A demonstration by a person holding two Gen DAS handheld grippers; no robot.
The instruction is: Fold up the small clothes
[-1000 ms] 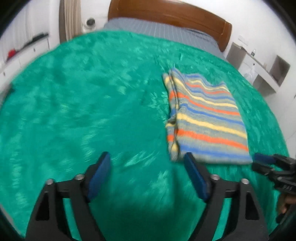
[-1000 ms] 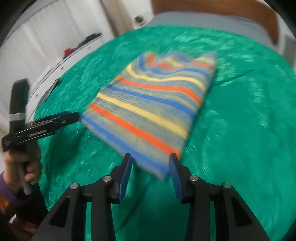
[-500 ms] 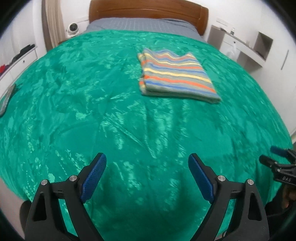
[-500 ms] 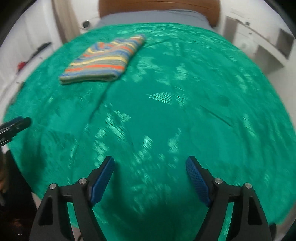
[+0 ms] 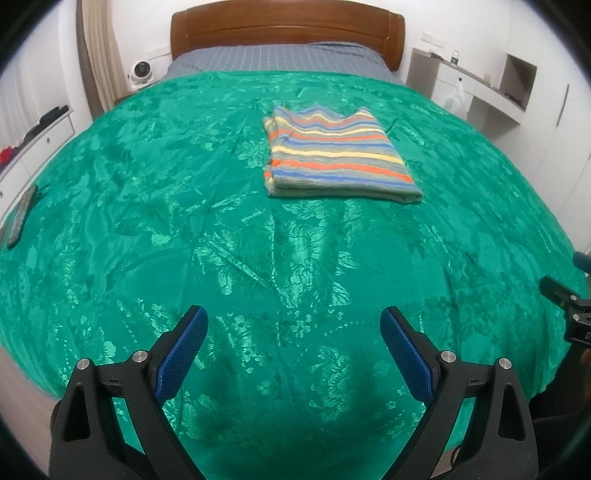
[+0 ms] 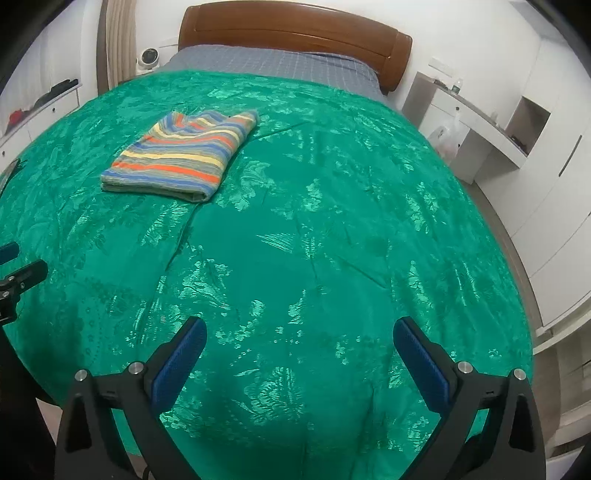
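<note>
A striped garment (image 5: 338, 158), folded into a flat rectangle, lies on the green bedspread (image 5: 184, 221) toward the head of the bed. It also shows in the right wrist view (image 6: 181, 158) at the upper left. My left gripper (image 5: 293, 332) is open and empty, over the foot of the bed, far from the garment. My right gripper (image 6: 299, 341) is open and empty, also near the foot of the bed. The right gripper's tip shows at the right edge of the left wrist view (image 5: 557, 291). The left gripper's tip shows at the left edge of the right wrist view (image 6: 22, 273).
A wooden headboard (image 5: 288, 29) and grey sheet (image 5: 277, 59) lie beyond the bedspread. A dark flat object (image 5: 20, 218) rests on the bed's left edge. White shelves (image 5: 480, 85) stand right of the bed, drawers (image 5: 37, 133) and a small fan (image 5: 140, 70) to the left.
Both grippers pulled back from the garment to the foot of the bed. The right gripper's jaws opened wide and let go of the garment's near edge. The garment now lies still.
</note>
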